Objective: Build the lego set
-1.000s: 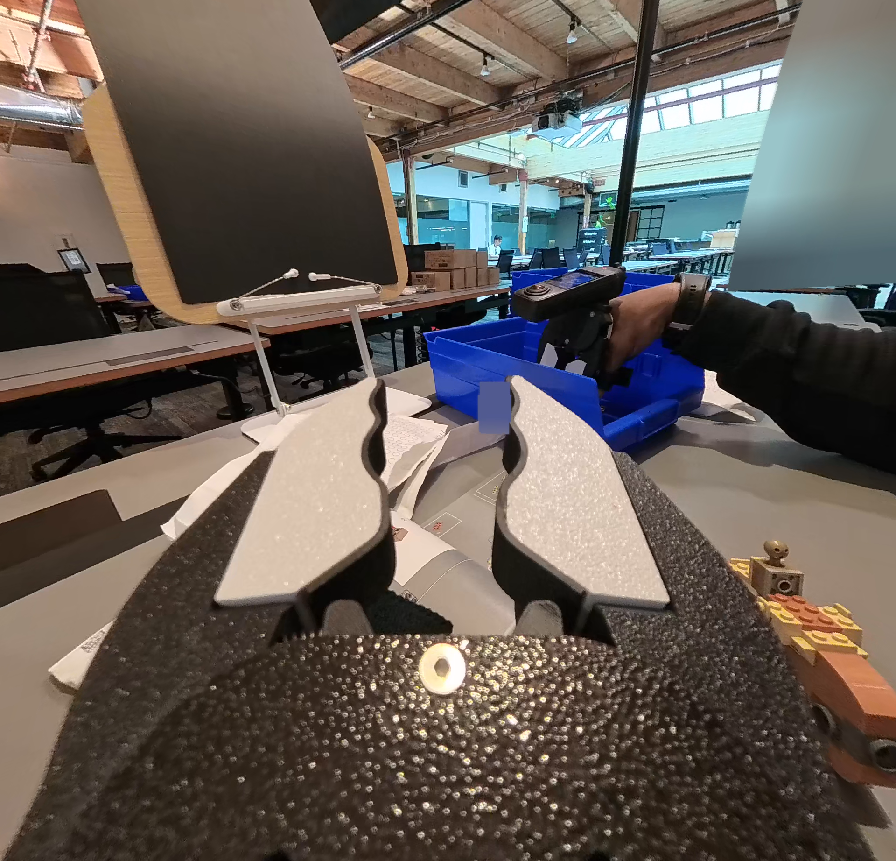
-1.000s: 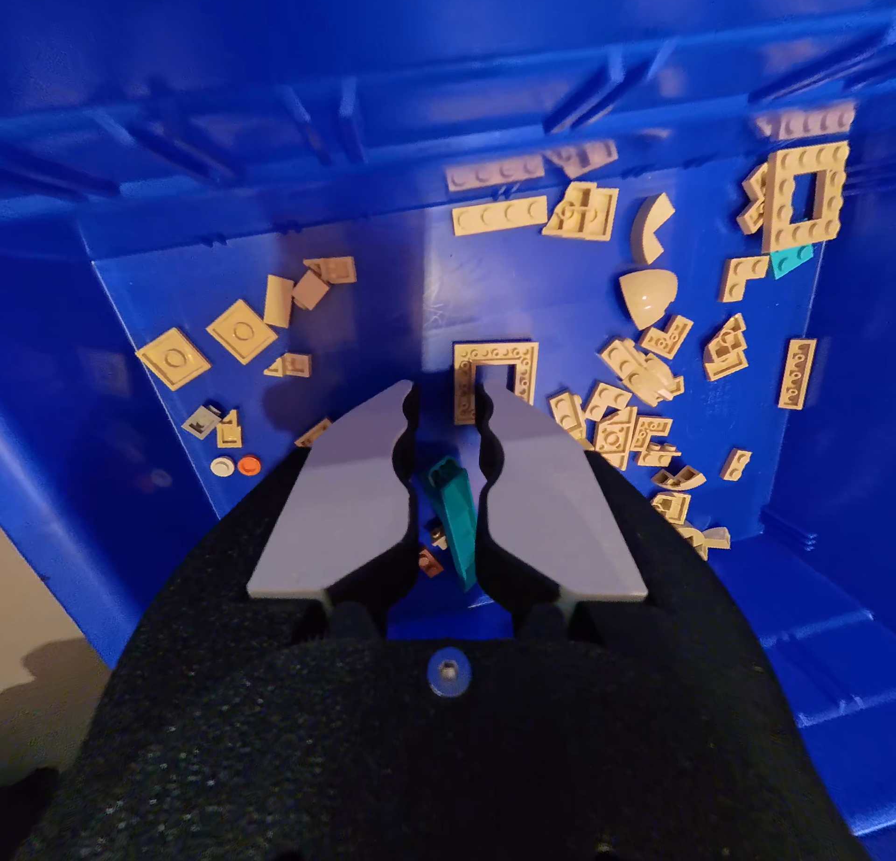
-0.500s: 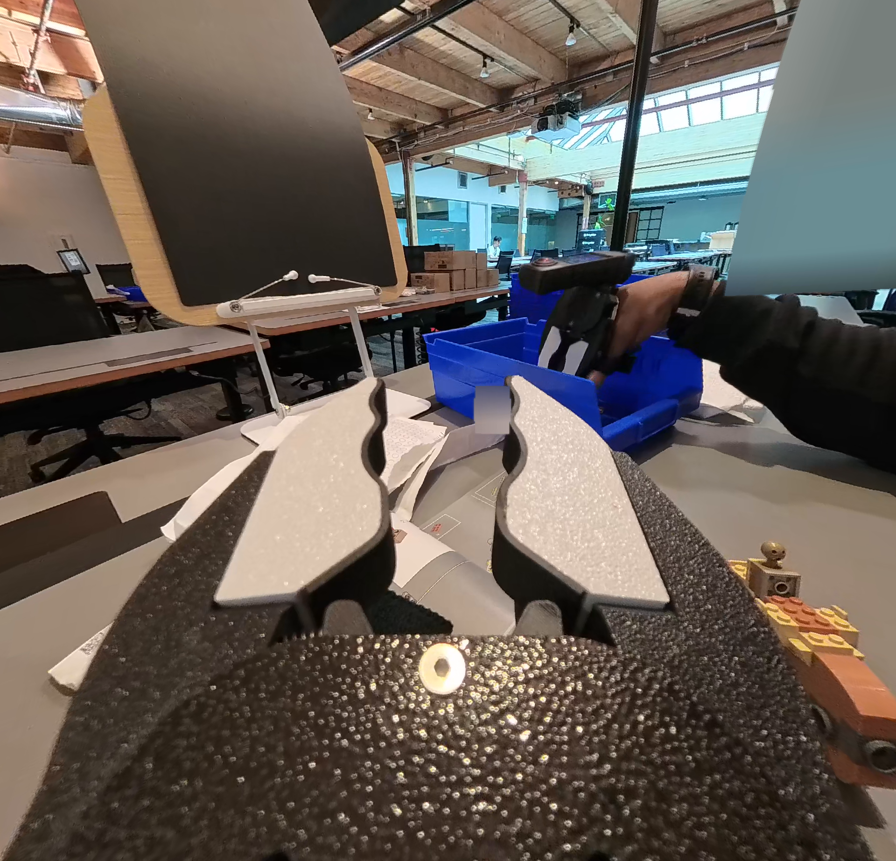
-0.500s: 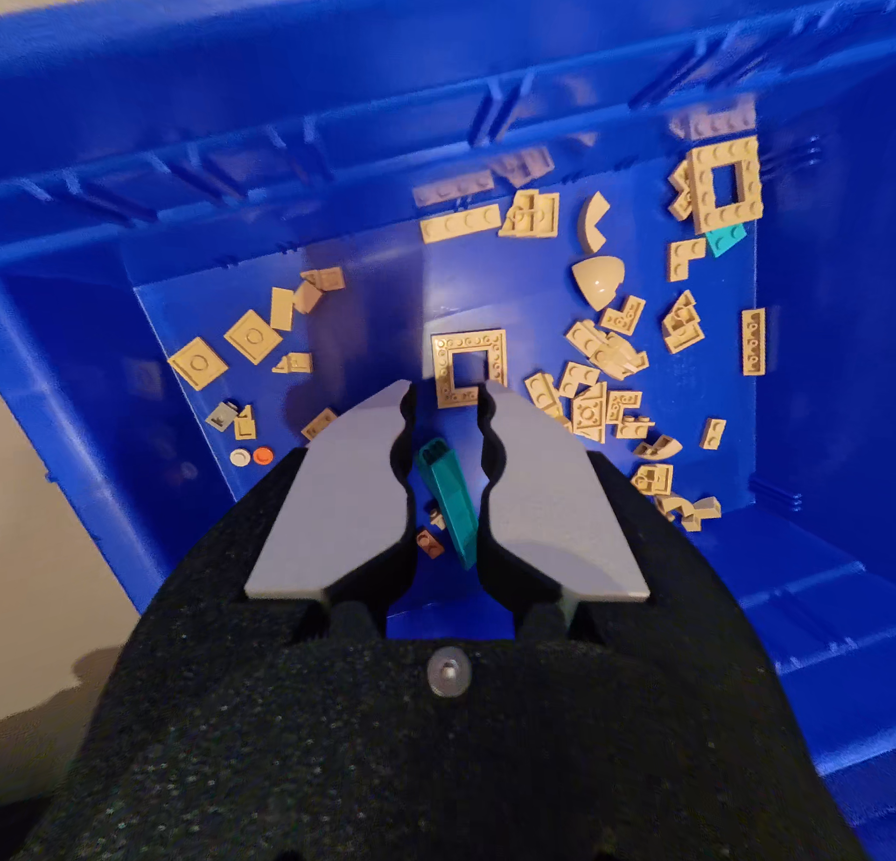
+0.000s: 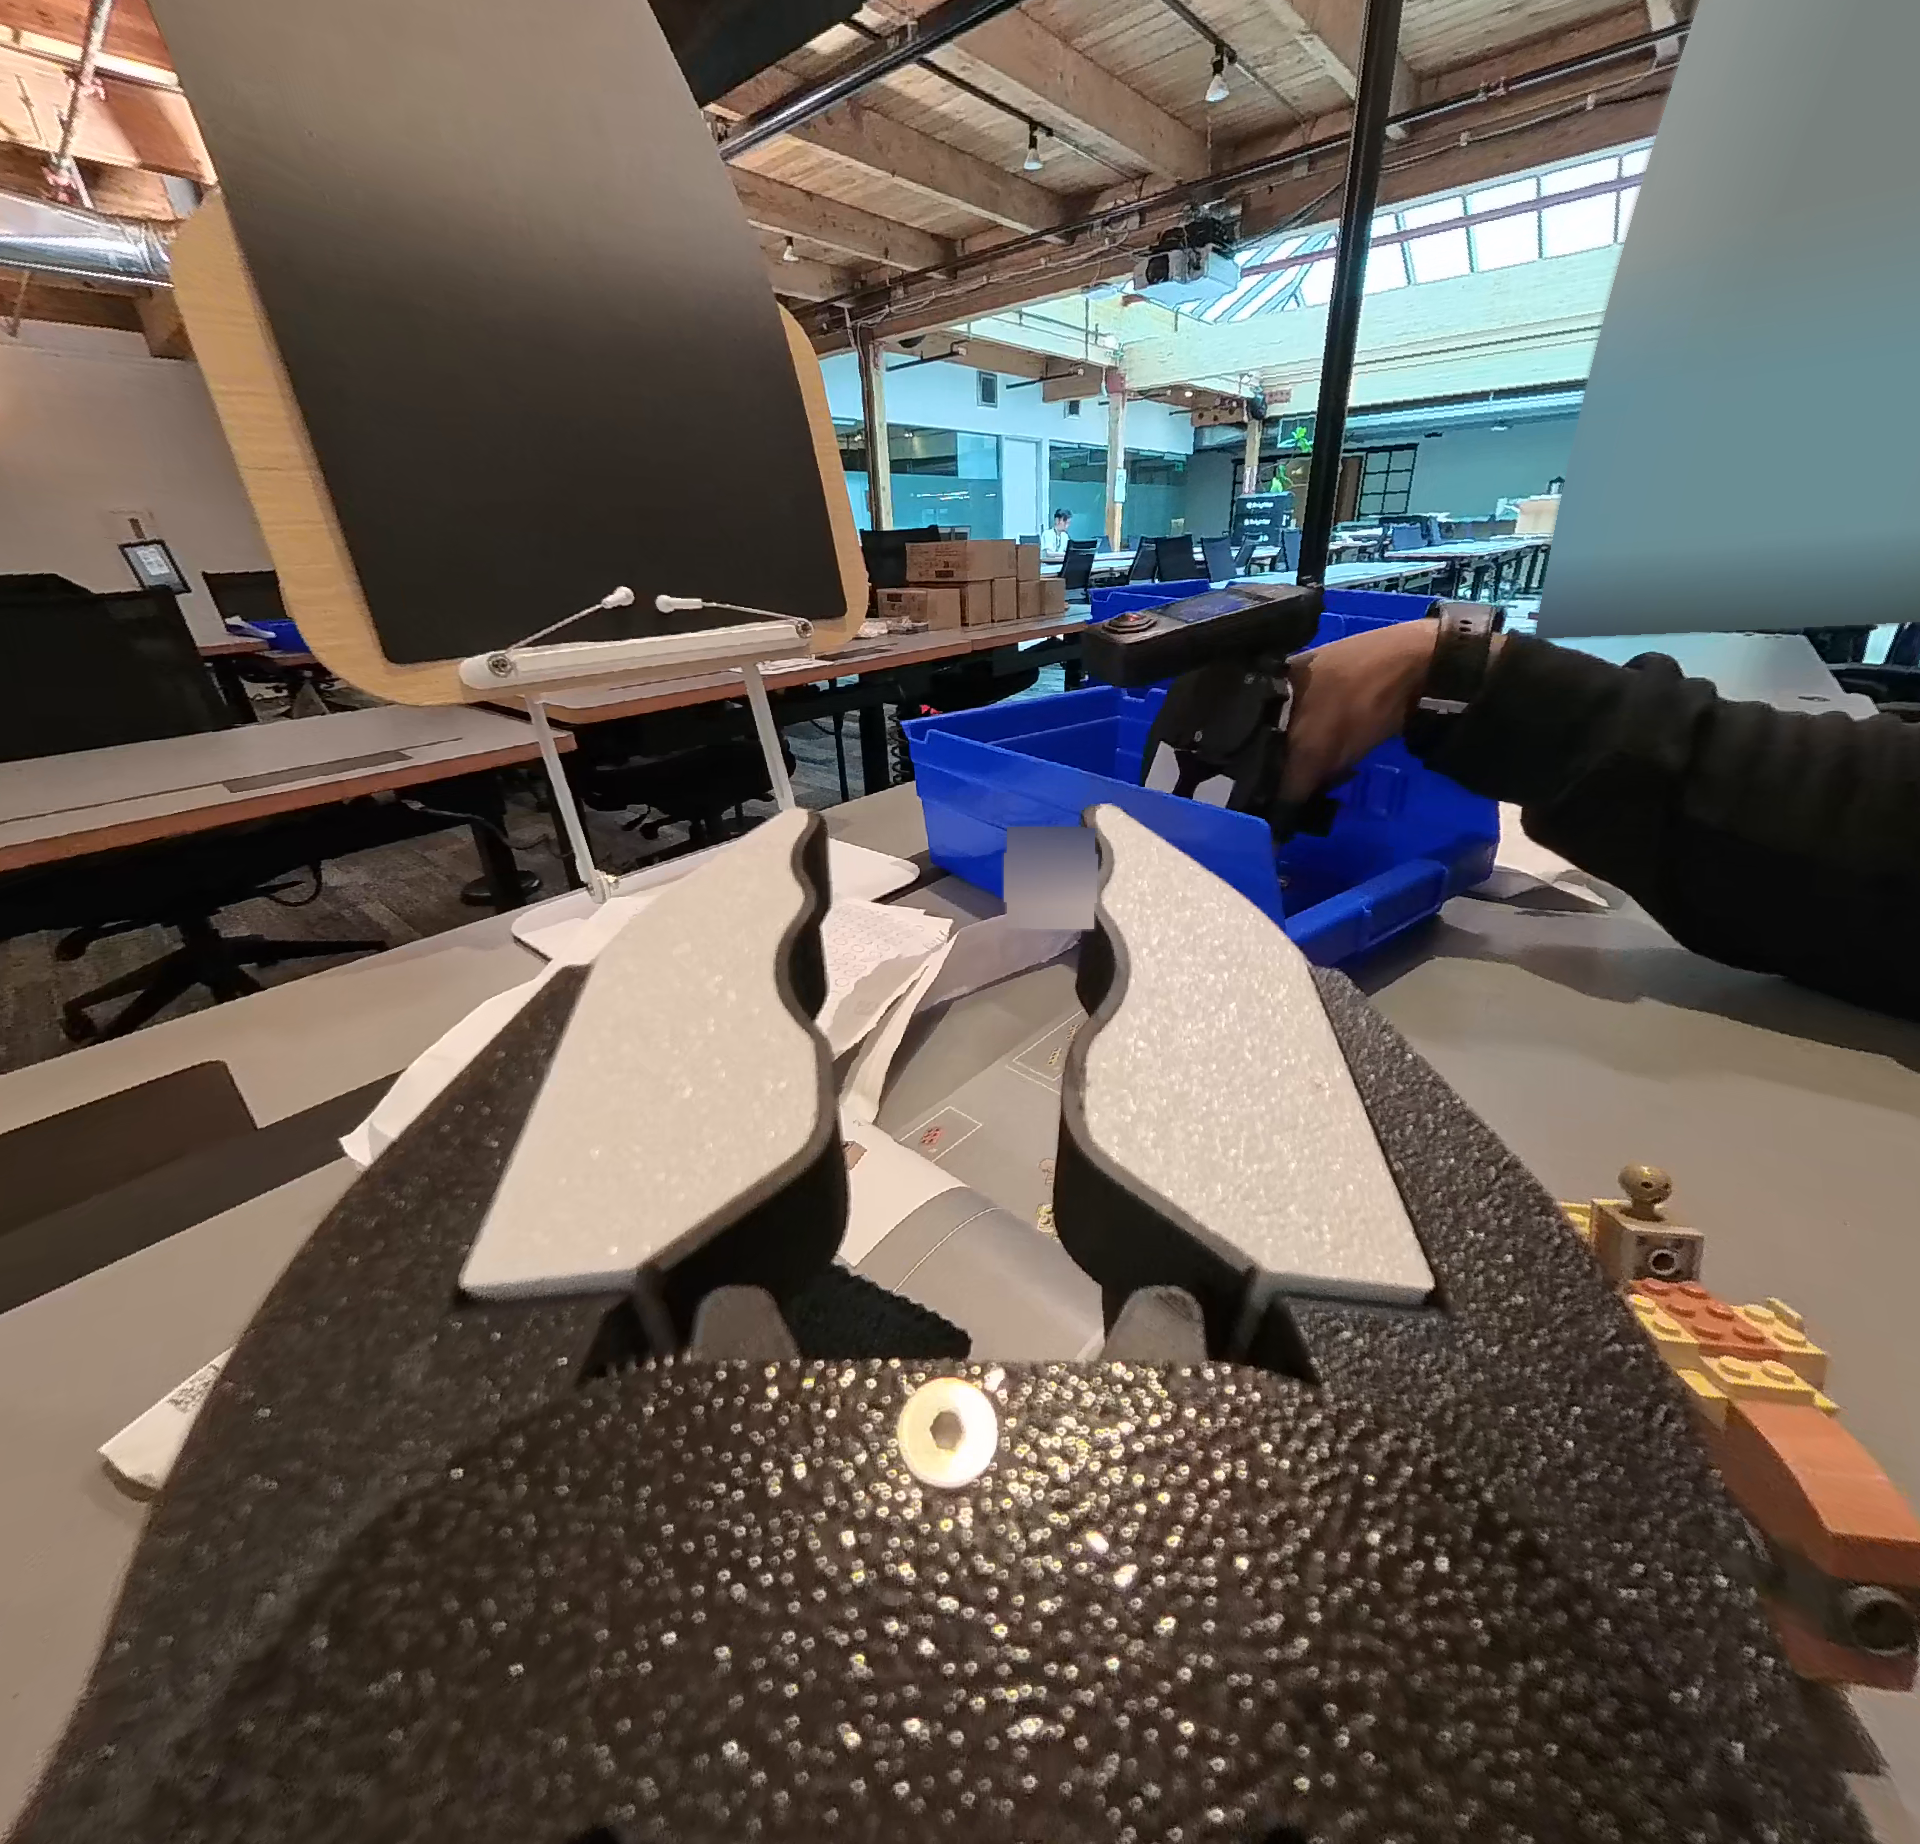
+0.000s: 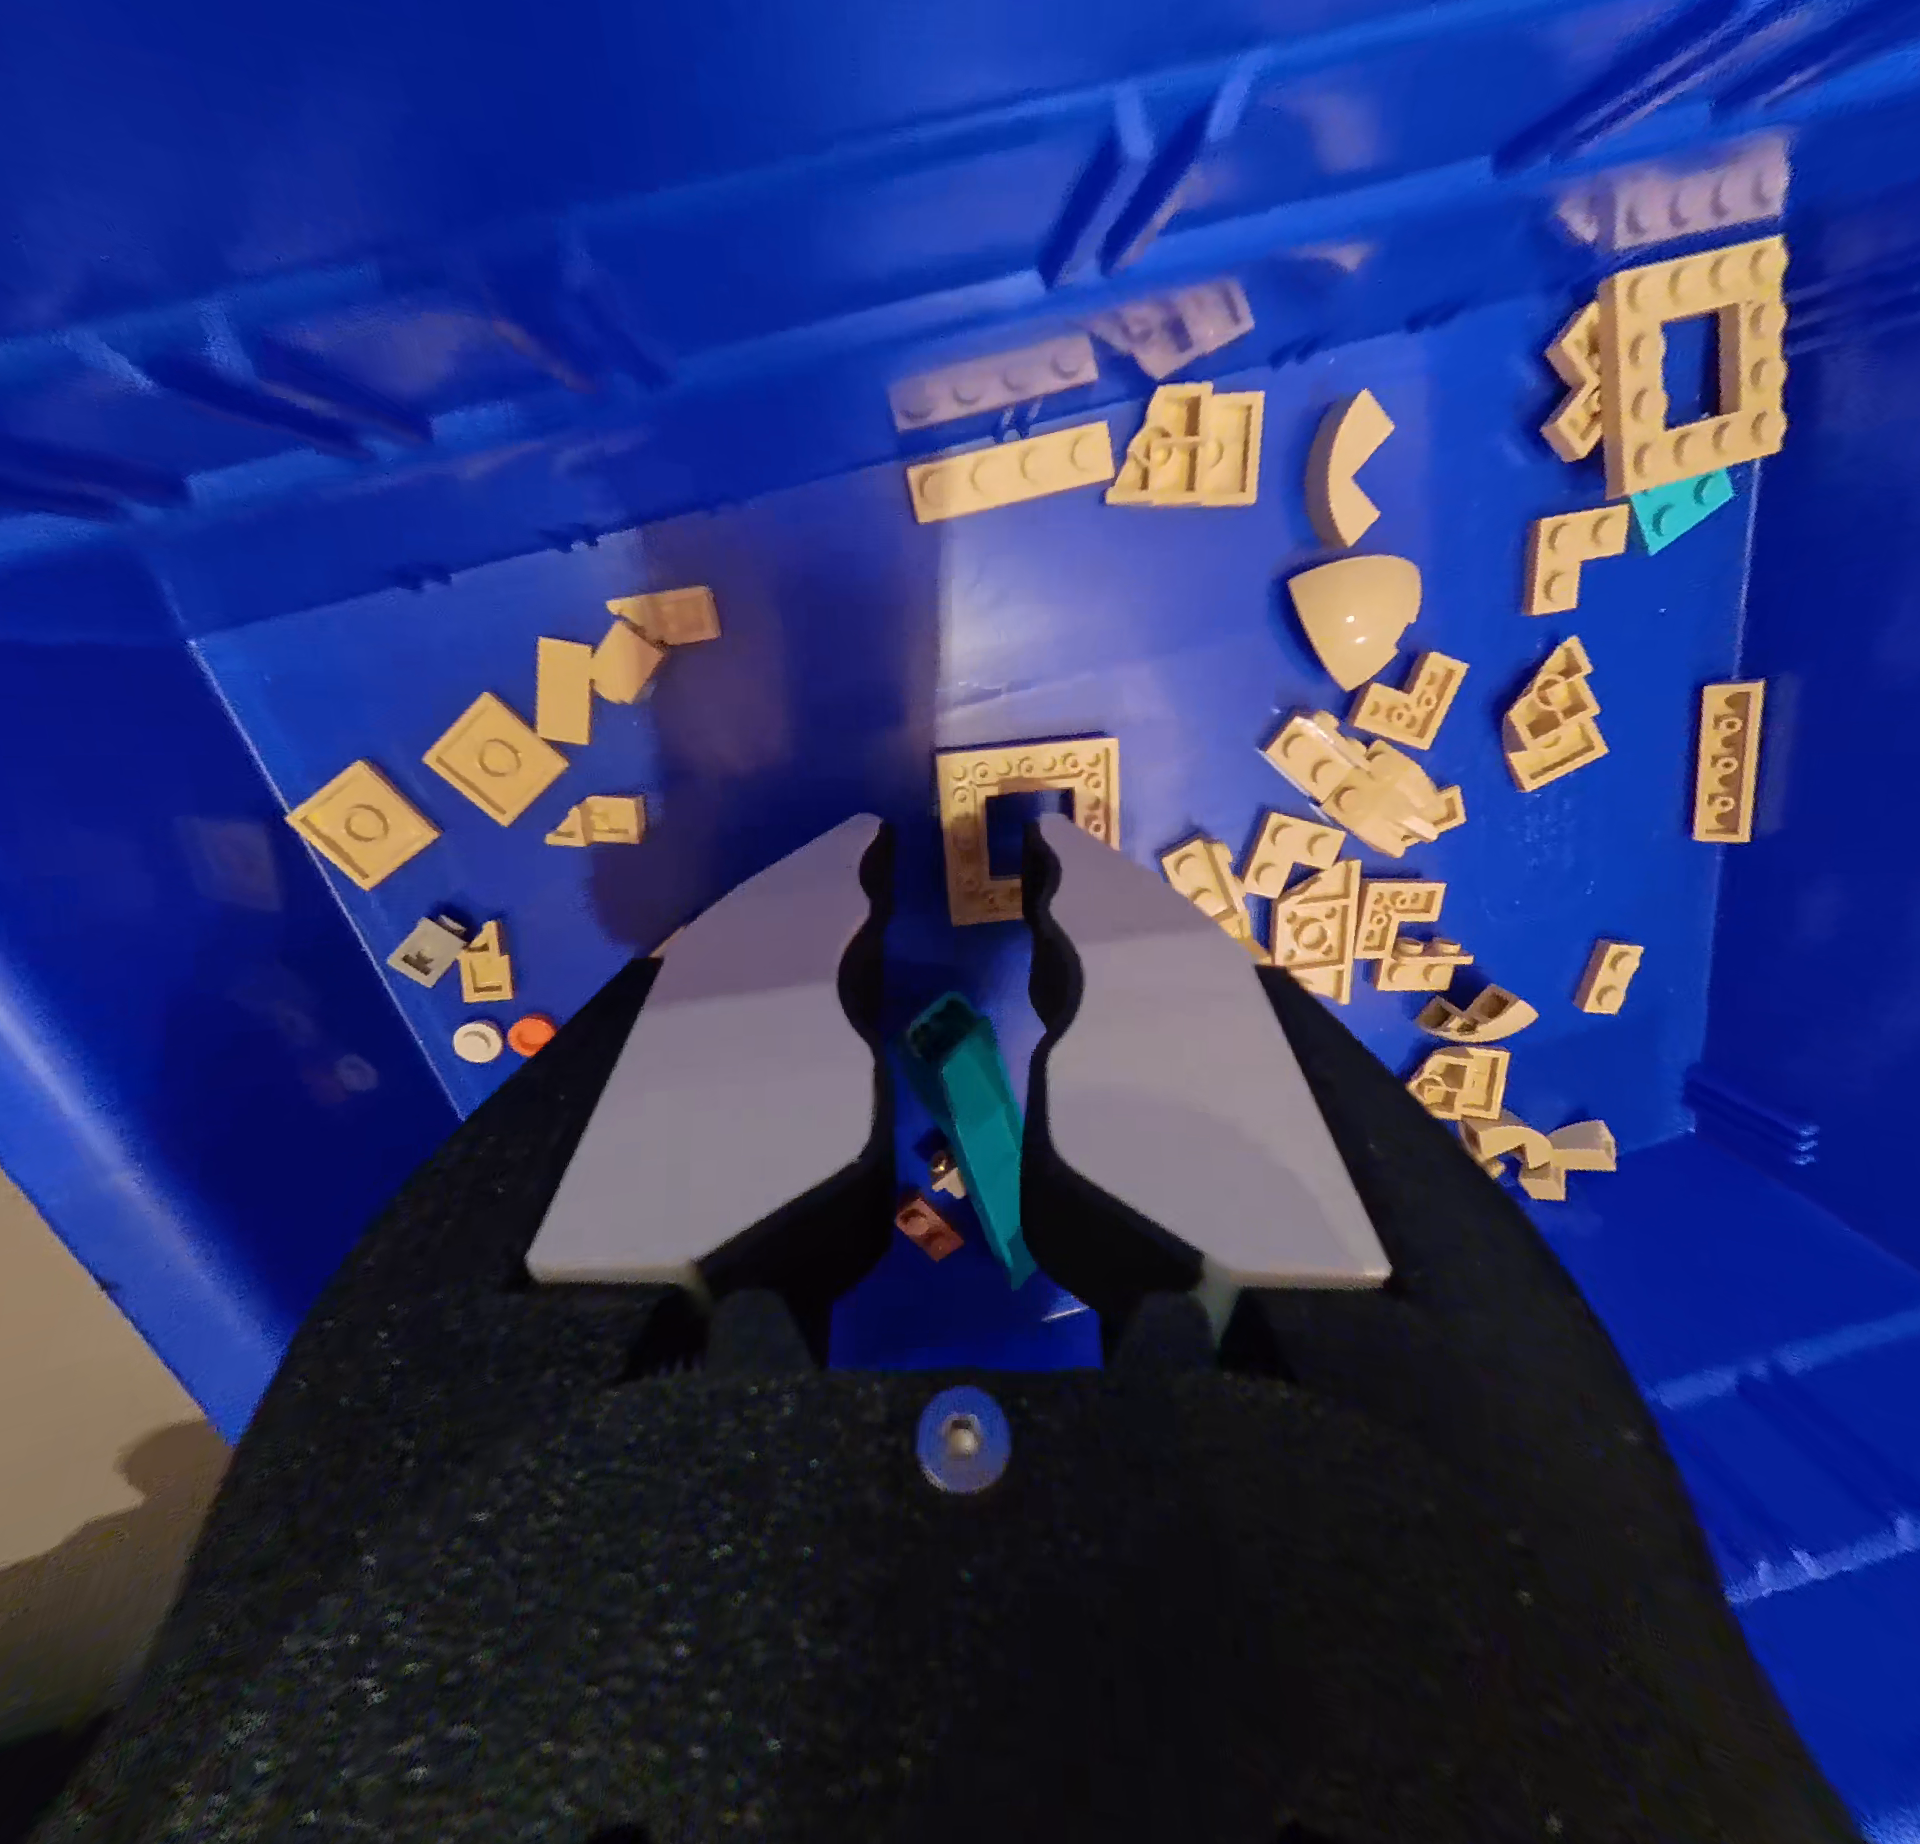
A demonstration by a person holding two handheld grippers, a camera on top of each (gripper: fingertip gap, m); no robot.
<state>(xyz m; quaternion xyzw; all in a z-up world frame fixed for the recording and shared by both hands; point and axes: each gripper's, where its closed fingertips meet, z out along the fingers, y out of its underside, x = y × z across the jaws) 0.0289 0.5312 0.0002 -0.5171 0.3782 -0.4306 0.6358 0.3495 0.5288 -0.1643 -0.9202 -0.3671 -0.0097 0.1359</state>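
My right gripper is inside the blue bin, shut on a long teal lego piece that stands tilted between its fingers. Several tan lego pieces lie on the bin floor, among them a square frame just past the fingertips. My left gripper is open and empty above the instruction sheets. A partly built brown, yellow and tan lego model sits on the table to its right. The right gripper also shows in the left wrist view, held by a hand over the bin.
A tablet on a white stand rises at the back left of the grey table. A dark-sleeved arm reaches in from the right. A larger tan frame lies at the bin's far right.
The right gripper lifted a little out of the bin half a second ago and has come back down closer to the bin floor, the teal piece still in it. The left gripper has not moved.
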